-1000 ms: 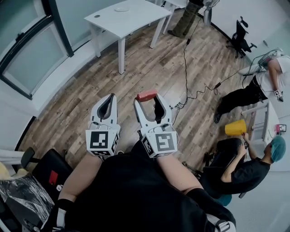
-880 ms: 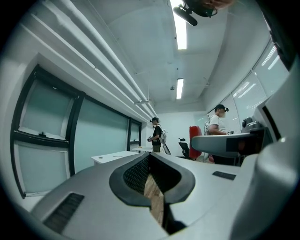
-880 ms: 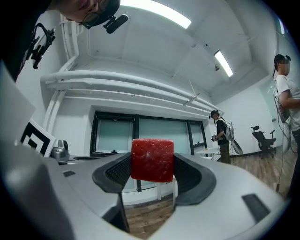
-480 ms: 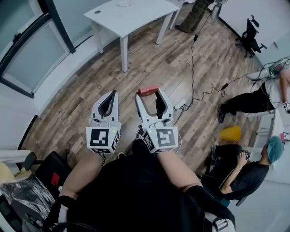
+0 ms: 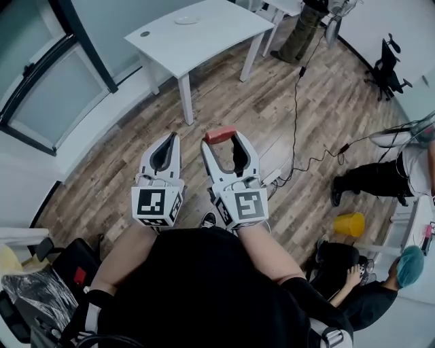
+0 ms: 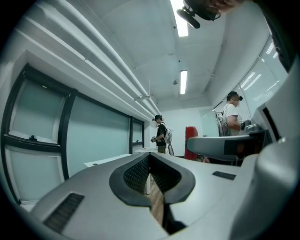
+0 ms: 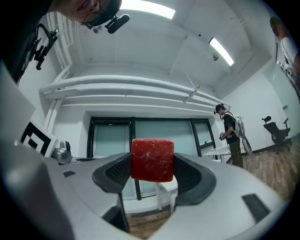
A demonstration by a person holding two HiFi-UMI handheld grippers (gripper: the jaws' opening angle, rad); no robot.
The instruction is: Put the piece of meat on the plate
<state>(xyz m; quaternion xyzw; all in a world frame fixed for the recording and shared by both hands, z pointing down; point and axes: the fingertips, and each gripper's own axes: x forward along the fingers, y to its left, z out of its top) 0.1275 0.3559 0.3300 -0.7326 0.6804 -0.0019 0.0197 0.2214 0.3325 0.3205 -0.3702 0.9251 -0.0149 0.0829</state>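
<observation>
**Wood floor below, table ahead, meat in the right claw**

Plank flooring (image 5: 231, 102) fills the space between the person and the white table (image 5: 211, 30). Both tools are raised in front of the body. The right gripper (image 5: 223, 141) is clamped on the piece of meat (image 7: 152, 159), a red block pinched at the tips so it sits clear of the jaw throat, ready to set down. The left gripper (image 5: 170, 138) has its jaws pressed together with nothing between them, probably only carried along. A pale, dish-like thing (image 5: 185, 20) lies near the table's far edge (likely the plate, too small to be sure). The near edge looks open for an approach. A cable (image 5: 296, 102) trails across the floor to the right
</observation>
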